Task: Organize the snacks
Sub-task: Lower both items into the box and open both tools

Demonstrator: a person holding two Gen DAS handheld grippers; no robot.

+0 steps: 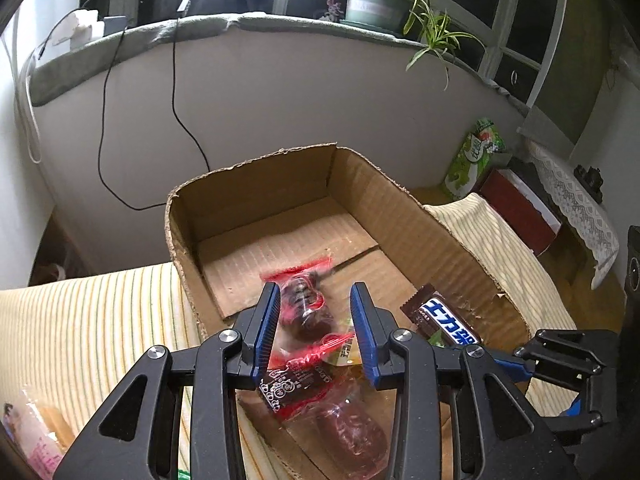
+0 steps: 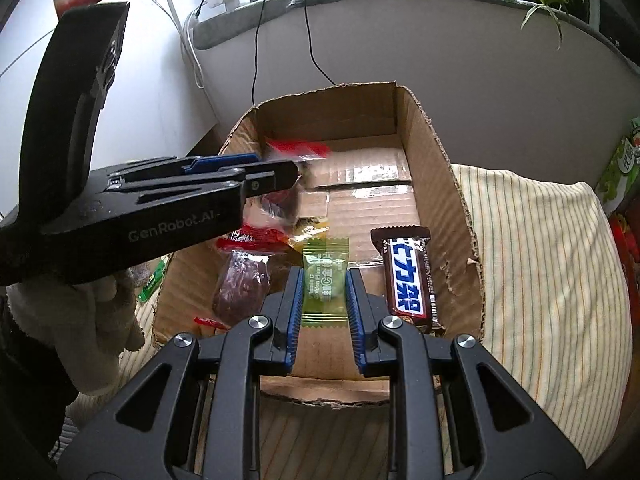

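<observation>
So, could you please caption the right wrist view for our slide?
Right gripper holds a green candy packet over the cardboard box, beside a chocolate bar.

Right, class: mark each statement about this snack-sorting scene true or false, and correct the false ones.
1. The cardboard box sits on a striped cloth. True.
2. The right gripper holds a green-wrapped candy. True.
3. The chocolate bar lies outside the box. False: it lies inside, by the box's right wall.
4. The box is closed with a lid. False: its top is open.
5. A potted plant stands on the window ledge. True.
</observation>
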